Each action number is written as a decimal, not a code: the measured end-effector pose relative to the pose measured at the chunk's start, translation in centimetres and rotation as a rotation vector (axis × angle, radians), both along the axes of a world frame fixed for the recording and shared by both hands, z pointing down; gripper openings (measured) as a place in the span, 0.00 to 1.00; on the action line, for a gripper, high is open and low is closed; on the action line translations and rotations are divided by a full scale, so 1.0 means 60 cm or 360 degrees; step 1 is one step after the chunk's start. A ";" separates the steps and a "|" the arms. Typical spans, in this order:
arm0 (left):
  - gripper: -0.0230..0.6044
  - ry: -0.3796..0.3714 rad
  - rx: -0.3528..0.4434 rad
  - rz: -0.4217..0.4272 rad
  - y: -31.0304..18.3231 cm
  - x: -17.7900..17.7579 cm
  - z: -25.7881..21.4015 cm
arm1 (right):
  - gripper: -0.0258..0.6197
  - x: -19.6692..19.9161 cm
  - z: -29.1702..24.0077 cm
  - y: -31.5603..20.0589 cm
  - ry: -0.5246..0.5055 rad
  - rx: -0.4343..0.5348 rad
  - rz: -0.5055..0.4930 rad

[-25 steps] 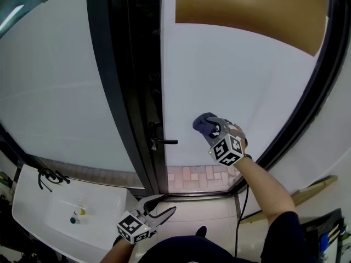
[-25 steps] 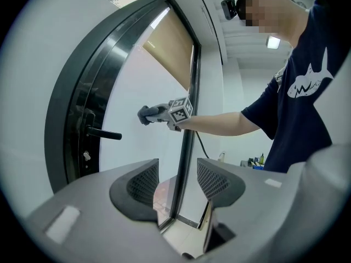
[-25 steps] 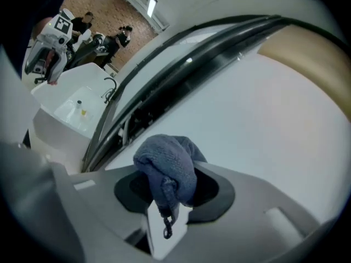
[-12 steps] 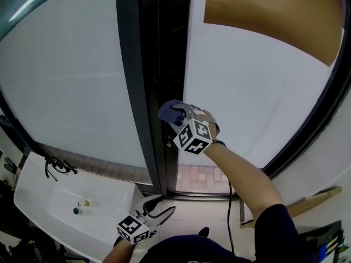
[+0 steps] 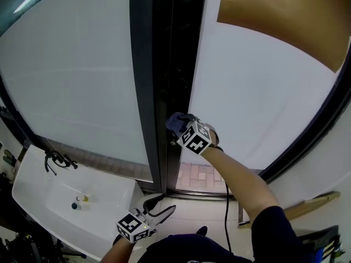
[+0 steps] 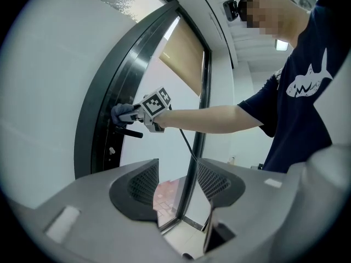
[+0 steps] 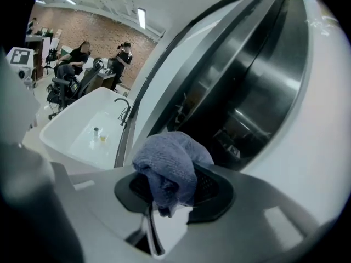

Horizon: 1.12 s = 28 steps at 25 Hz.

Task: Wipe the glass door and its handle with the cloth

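A blue-grey cloth point(image 5: 176, 121) is bunched in my right gripper point(image 5: 181, 127), which is shut on it. The gripper holds the cloth against the black door frame point(image 5: 164, 64), at the edge of the frosted glass door point(image 5: 258, 92). In the left gripper view the cloth point(image 6: 120, 113) sits just above the black lever handle point(image 6: 132, 132). Seen from the right gripper point(image 7: 173, 188), the cloth point(image 7: 167, 166) bulges out between the jaws, close to the dark frame. My left gripper point(image 5: 159, 208) hangs low by my body, open, and its view point(image 6: 178, 185) shows nothing between the jaws.
A white sink point(image 5: 33, 204) with a black tap point(image 5: 55, 160) and small bottles point(image 5: 77, 201) stands at the lower left. A brown blind point(image 5: 285, 21) covers the top of the glass. A wooden strip point(image 5: 315, 200) lies at the lower right. People point(image 7: 82, 53) sit far behind.
My right gripper has carried the cloth leftward off the frosted pane to the door's edge by the handle. The left gripper has stayed low and open.
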<state>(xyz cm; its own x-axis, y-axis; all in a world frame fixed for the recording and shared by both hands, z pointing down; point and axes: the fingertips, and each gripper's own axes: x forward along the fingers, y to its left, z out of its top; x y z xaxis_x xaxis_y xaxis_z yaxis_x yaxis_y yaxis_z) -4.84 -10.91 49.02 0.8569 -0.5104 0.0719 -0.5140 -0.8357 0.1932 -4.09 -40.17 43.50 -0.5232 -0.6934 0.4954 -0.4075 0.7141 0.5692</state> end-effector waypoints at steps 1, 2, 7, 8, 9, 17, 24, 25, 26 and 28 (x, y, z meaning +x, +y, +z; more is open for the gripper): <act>0.38 0.0000 0.0000 0.0005 0.000 0.002 -0.001 | 0.24 -0.001 0.001 0.001 -0.0039 -0.0047 0.0011; 0.38 0.0001 -0.0002 0.0010 -0.001 0.003 0.000 | 0.24 -0.002 0.001 0.002 -0.0076 -0.0101 0.0017; 0.38 0.0007 -0.0014 0.0022 -0.002 0.012 0.001 | 0.24 -0.013 0.035 0.019 -0.0037 -0.0275 -0.0001; 0.38 0.0004 -0.0013 0.0023 -0.001 0.013 -0.001 | 0.24 -0.014 0.041 0.020 -0.0037 -0.0295 0.0005; 0.38 0.0001 -0.0014 0.0021 -0.001 0.013 -0.003 | 0.24 -0.016 0.046 0.020 -0.0058 -0.0331 0.0016; 0.38 0.0002 -0.0023 -0.0009 -0.005 0.010 -0.002 | 0.24 -0.007 0.054 0.024 -0.0138 -0.0536 -0.0019; 0.37 0.0011 -0.0017 0.0020 -0.006 0.024 0.000 | 0.24 0.043 0.063 0.045 -0.0070 -0.0641 -0.0016; 0.38 0.0013 -0.0014 0.0029 -0.006 0.028 -0.001 | 0.24 0.053 0.063 0.046 -0.0062 -0.0642 -0.0011; 0.38 0.0014 -0.0011 0.0039 -0.007 0.032 0.000 | 0.24 0.064 0.064 0.048 -0.0055 -0.0644 -0.0007; 0.37 0.0013 -0.0010 0.0055 -0.007 0.038 0.002 | 0.24 0.087 0.067 0.051 -0.0048 -0.0656 0.0005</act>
<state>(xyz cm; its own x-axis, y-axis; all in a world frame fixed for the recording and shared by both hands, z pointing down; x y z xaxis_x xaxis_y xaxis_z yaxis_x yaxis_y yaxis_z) -2.54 -11.33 49.13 0.8745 -0.4802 0.0680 -0.4834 -0.8516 0.2028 1.13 -37.13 47.54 -0.5397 -0.4419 0.7165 -0.4221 0.8785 0.2238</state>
